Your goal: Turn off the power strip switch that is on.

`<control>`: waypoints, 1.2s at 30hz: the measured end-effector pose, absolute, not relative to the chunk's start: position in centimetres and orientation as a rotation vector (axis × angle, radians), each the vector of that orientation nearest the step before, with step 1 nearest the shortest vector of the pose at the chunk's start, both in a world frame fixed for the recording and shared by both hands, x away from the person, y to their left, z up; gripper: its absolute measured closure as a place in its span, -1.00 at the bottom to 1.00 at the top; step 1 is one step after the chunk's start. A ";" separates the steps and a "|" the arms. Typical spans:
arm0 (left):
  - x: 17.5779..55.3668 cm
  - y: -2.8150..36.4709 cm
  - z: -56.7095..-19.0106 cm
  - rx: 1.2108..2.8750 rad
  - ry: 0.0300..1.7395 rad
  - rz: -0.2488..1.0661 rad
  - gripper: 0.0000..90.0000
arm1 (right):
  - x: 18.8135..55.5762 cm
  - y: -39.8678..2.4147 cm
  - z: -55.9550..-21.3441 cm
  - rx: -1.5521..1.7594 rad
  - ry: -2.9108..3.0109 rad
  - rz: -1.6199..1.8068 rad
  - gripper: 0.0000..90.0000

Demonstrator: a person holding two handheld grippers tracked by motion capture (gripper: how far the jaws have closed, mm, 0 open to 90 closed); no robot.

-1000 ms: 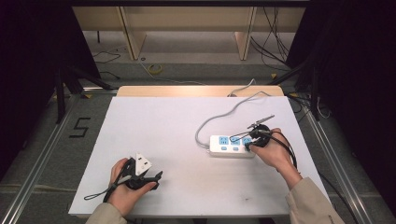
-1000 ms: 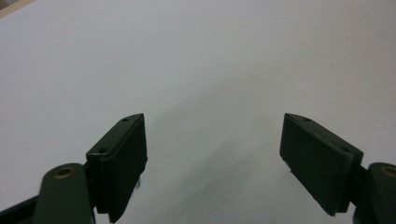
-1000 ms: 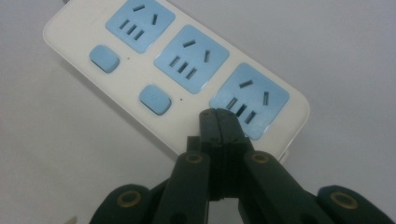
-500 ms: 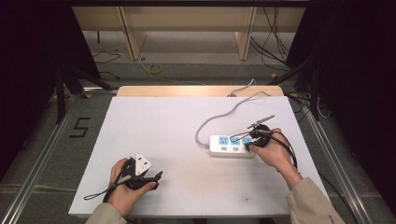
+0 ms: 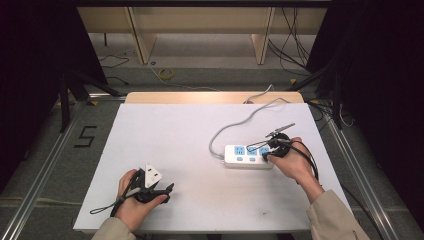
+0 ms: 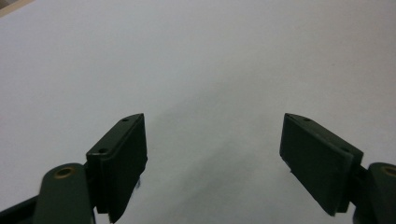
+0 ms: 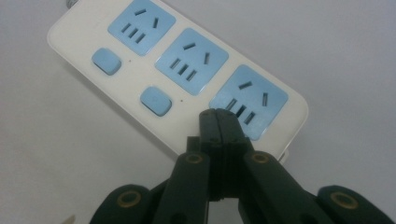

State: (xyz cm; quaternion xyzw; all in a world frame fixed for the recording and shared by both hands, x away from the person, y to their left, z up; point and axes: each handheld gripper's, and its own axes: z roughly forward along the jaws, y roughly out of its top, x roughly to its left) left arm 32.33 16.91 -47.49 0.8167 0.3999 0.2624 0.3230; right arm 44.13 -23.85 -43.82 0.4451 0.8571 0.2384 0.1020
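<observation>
In the high view, a white power strip (image 5: 248, 156) with three blue sockets lies on the white table (image 5: 185, 130), right of the middle, and its grey cord (image 5: 235, 125) curls away toward the far edge. The right gripper (image 5: 266, 153) sits at the strip's right end, held in the person's right hand (image 5: 295, 162), with its tip over the rightmost socket. Near the front left of the table, the left hand (image 5: 132, 200) holds the left gripper (image 5: 167, 189), which points rightward, well apart from the strip; a grey three-cornered plate (image 5: 151, 175) sits on top of it.

In the left gripper view, the two black jaws stand wide apart with nothing between them, over bare white tabletop.

In the right gripper view, the jaws are pressed together with nothing held between them. Their joined tip is at the near edge of the power strip (image 7: 182, 79), just where a third blue button would sit below the rightmost socket (image 7: 248, 101); whether it presses down cannot be told. Two blue buttons (image 7: 156, 100) show beside the other sockets.
</observation>
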 end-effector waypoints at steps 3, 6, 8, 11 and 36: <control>32.3 16.9 -47.5 2.146 1.047 0.689 -0.49 | 44.1 -23.9 -43.7 1.314 2.530 0.711 1.00; 32.3 16.9 -47.5 2.142 1.050 0.690 -0.49 | 44.0 -23.8 -43.7 1.310 2.535 0.710 1.00; 32.3 16.9 -47.5 2.143 1.050 0.690 -0.49 | 44.0 -23.7 -43.7 1.310 2.534 0.713 1.00; 32.3 16.9 -47.5 2.144 1.049 0.689 -0.49 | 44.0 -23.8 -43.7 1.314 2.534 0.715 1.00; 32.2 16.9 -47.5 2.138 1.049 0.688 -0.49 | 43.3 -24.1 -43.0 1.290 2.506 0.776 1.00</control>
